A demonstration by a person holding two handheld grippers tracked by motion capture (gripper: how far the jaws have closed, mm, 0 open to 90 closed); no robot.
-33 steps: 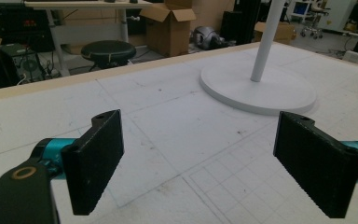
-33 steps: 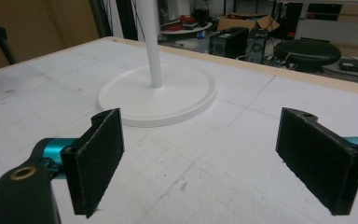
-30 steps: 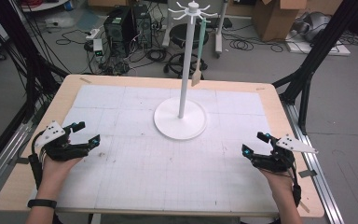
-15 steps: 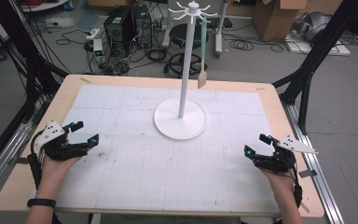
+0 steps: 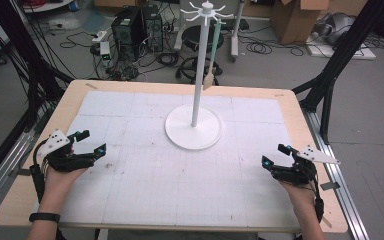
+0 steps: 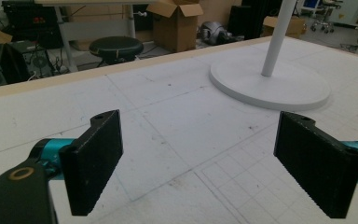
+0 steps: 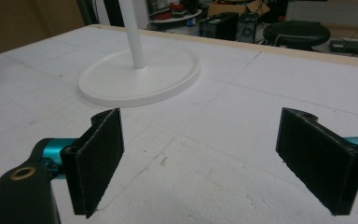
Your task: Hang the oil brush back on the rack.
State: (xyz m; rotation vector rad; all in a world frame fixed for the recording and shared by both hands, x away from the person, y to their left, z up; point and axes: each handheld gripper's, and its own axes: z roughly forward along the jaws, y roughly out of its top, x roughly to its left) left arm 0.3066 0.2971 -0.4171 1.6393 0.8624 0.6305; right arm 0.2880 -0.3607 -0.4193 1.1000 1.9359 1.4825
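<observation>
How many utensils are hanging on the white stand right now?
1. A single pale green spatula hangs from a hook at the top of the white stand, on its right side in the high view. The other hooks look bare, though the far ones are small.

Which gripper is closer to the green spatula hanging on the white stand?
Right, though only slightly. The spatula hangs on the right side of the stand's pole. The right gripper sits near the table's right edge, the left gripper near its left edge, both wide open.

Right hand-held gripper (image 5: 273, 157) slightly nearer.
</observation>
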